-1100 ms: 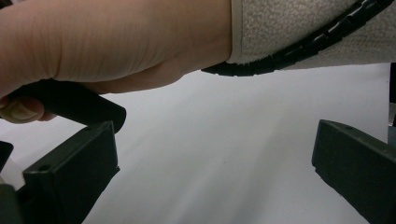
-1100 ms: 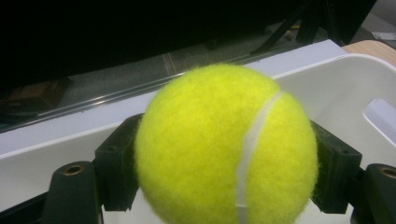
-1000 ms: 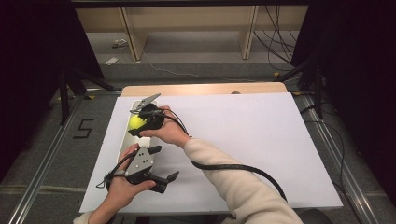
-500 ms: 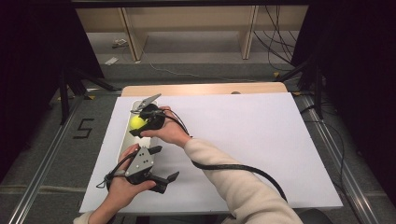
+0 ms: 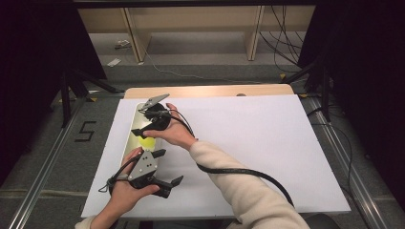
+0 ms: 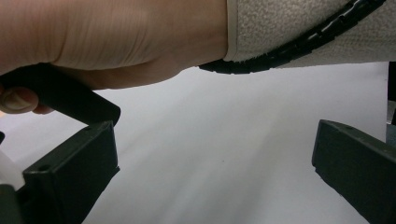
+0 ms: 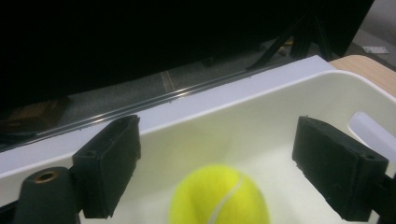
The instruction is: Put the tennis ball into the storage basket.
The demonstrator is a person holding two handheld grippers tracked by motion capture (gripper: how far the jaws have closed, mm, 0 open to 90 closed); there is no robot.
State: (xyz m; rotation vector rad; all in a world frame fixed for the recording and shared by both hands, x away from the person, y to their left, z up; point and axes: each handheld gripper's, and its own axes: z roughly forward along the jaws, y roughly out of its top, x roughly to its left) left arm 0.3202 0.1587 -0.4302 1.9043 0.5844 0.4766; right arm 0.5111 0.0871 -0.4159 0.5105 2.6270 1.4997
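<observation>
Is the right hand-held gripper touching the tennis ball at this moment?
Apart. In the right gripper view the tennis ball sits in the white bin with clear gaps to both open jaws of the right hand-held gripper.

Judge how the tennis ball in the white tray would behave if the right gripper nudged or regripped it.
The tennis ball is round, so it would probably roll along the white tray until a wall stops it. Its fuzzy felt likely grips the right gripper jaws well. It looks light and springy, unlikely to break.
</observation>
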